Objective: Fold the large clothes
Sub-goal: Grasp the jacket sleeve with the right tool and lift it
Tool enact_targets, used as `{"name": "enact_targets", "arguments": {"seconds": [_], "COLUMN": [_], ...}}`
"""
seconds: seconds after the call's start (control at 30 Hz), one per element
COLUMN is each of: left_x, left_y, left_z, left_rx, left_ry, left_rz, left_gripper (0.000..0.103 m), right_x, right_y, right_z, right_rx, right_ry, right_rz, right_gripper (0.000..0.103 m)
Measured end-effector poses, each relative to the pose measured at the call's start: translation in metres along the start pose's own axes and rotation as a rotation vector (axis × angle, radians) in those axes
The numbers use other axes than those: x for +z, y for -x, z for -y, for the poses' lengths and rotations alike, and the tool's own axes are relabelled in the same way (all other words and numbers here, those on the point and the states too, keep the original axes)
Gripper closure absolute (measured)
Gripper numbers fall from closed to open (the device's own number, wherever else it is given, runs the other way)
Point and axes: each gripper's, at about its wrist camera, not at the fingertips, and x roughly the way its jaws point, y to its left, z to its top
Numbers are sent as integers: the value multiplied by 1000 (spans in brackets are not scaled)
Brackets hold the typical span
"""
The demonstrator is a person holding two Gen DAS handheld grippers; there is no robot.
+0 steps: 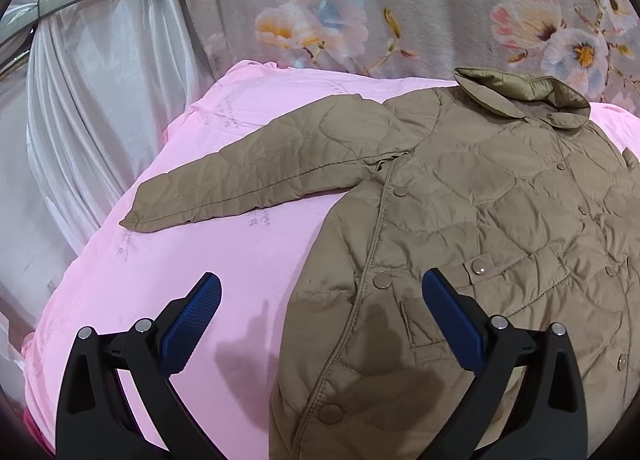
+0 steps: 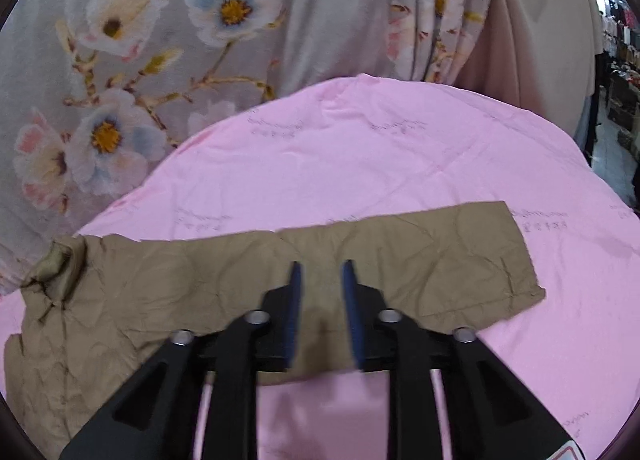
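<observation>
Two hand-held gripper units are in view above a surface covered with a pink sheet (image 1: 248, 260). Whether that surface is a bed or a desk cannot be told. A tan quilted jacket (image 1: 480, 219) lies flat on the sheet, front side up, snap buttons visible, collar (image 1: 532, 95) at the far edge near a floral curtain (image 1: 360, 11). One sleeve (image 1: 248, 175) extends outward to the left across the sheet, cuff furthest from the body. The left hand-held gripper (image 1: 320, 300) stands wide open above the jacket's lower left front edge; one blue pad is over the sheet, the other over the jacket, and nothing is gripped. In the right wrist view, the other sleeve (image 2: 400, 256) lies straight across the sheet, cuff to the right. The right hand-held gripper (image 2: 322, 272) is above the middle of this sleeve, its jaws partly open with a narrow gap, and no fabric is between the pads.
</observation>
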Motion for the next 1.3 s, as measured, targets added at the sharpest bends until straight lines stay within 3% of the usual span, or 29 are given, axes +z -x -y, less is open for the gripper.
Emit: {"name": "enact_targets", "arguments": {"seconds": [0.03, 0.3, 0.5, 0.53, 0.57, 0.6, 0.67, 0.83, 0.97, 1.13, 1.3], "left_x": [-1, -6, -5, -4, -4, -3, -1, 7, 10, 12, 19], "left_y": [-1, 2, 4, 4, 4, 3, 2, -2, -7, -15, -21], "left_z": [0, 6, 15, 16, 16, 17, 17, 14, 7, -5, -12], "left_rx": [-1, -29, -57, -57, -55, -50, -42, -24, -5, -10, -20], "left_ry": [0, -18, -12, -13, -15, -18, -24, -21, -9, 12, 9], "left_rz": [-2, -3, -7, -8, -7, -4, 0, 6, -2, -23, -19], "left_gripper": [5, 5, 5, 5, 5, 5, 5, 5, 5, 5, 5], "right_x": [-7, -36, -21, -18, -15, -11, 0, 34, 36, -8, -81], "right_y": [-3, -35, -58, -60, -62, -63, -57, 10, 62, 88, 83], "right_z": [12, 94, 106, 104, 100, 97, 86, -3, -103, -231, -326], "right_rx": [-24, -14, 28, 30, 31, 39, 82, 202, 356, 542, 629], "right_ry": [-22, -292, -388, -384, -373, -362, -352, -136, 81, 316, 504], "right_rz": [-8, -159, -152, -141, -131, -127, -95, 108, 177, 126, 13], "right_gripper": [40, 40, 41, 55, 77, 88, 96, 98, 98, 98, 98]}}
